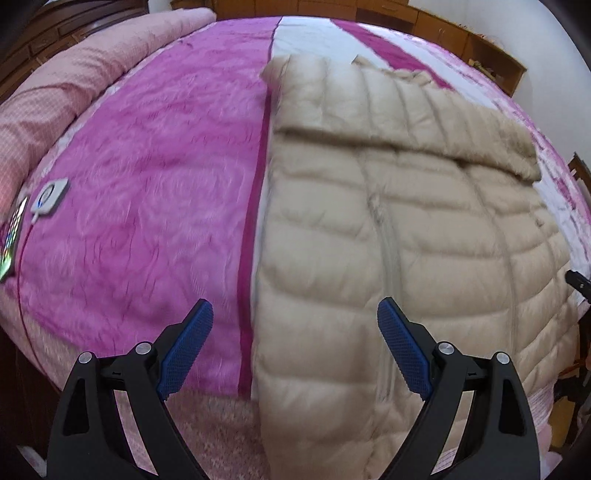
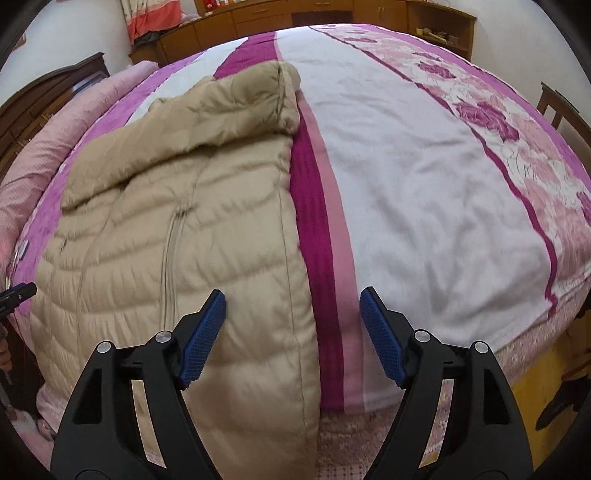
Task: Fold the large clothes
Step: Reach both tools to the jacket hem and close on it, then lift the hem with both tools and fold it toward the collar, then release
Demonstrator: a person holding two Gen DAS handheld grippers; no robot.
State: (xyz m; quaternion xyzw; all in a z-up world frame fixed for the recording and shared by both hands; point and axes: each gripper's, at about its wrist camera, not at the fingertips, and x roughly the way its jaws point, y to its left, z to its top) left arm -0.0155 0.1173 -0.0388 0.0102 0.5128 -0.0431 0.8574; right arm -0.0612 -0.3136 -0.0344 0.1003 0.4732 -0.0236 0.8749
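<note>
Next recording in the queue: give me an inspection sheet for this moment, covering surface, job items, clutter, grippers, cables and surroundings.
Surface: bed under a pink, magenta and white floral cover.
Job's things: beige puffer jacket lying flat, zipper up, sleeve folded across the chest.
Clutter: phone and small white pad at the bed's edge; rolled pink quilt along the side.
Grippers: left gripper and right gripper both open, empty, above the jacket's near edges.
Cables: nothing seen.
Surroundings: wooden cabinets behind the bed.

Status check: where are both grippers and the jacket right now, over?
Left gripper open, empty. Right gripper open, empty. Beige quilted puffer jacket flat on pink-and-white bedspread, top part folded over. Phone at far bed edge, clear of jacket.
</note>
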